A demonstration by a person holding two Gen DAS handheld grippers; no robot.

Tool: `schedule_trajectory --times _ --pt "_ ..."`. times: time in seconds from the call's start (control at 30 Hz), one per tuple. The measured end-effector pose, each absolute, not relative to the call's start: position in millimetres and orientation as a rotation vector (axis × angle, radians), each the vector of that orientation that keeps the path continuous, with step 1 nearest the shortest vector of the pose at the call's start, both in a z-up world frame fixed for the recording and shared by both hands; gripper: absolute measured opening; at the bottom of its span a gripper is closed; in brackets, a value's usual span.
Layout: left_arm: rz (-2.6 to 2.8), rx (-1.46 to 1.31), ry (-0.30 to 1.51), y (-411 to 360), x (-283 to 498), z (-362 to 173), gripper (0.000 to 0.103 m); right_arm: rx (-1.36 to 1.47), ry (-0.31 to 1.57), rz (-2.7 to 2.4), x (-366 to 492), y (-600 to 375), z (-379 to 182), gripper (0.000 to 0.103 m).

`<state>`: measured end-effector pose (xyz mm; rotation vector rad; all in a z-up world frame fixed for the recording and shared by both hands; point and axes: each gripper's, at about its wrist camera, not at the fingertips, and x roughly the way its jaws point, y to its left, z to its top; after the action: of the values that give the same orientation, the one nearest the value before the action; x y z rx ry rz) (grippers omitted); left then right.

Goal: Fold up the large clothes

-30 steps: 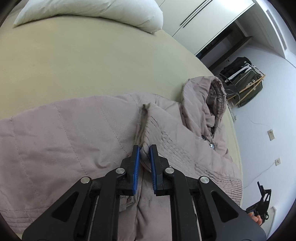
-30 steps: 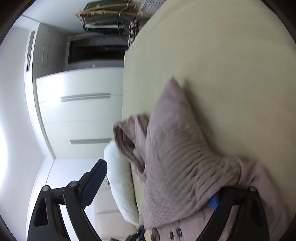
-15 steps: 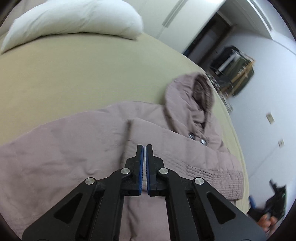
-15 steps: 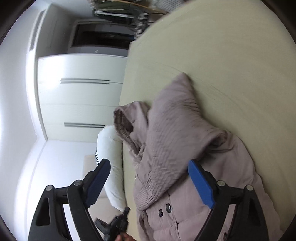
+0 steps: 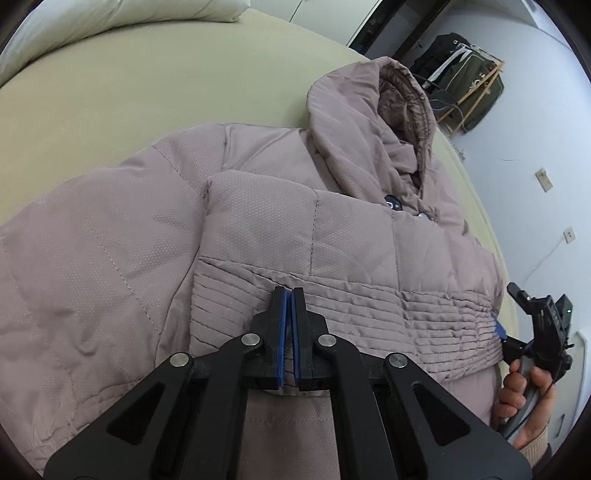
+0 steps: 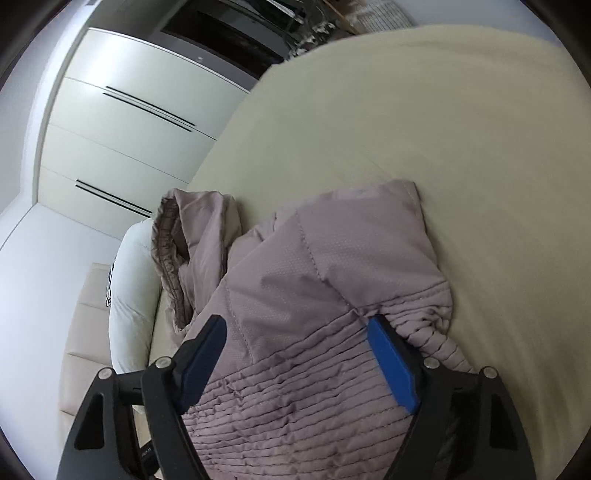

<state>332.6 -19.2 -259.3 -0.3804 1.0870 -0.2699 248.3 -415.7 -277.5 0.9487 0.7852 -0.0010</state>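
A mauve hooded jacket lies on the bed, one sleeve folded across its chest. Your left tongs are closed, empty, above the sleeve cuff; your right tongs gape open around it. Next, probably fold the other sleeve.

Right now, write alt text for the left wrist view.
A closed left gripper presses on a folded mauve jacket lying on a beige bed, hood toward the far edge. A pillow lies top left.
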Motion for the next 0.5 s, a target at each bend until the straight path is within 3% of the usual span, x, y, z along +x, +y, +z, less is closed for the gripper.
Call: schedule_trajectory --times 0.2,0.4,0.47,0.5 --pt "-0.216 -0.537 1.007 55.5 278.3 -227.4 0.002 0.896 0.781 -0.036 229.8 -398.8 -231.2 0.088" --pt "-0.065 -0.708 0.965 161.2 166.0 -213.2 0.003 0.848 0.753 0.131 178.5 -324.8 -189.2 0.098" --pt "-0.027 -0.837 0.967 195.6 119.0 -221.6 0.012 0.850 0.772 0.201 162.9 -293.7 -188.6 0.098" --pt "-0.004 -0.887 0.972 208.5 98.3 -227.5 0.026 0.857 0.790 0.235 155.7 -275.0 -190.0 0.098"
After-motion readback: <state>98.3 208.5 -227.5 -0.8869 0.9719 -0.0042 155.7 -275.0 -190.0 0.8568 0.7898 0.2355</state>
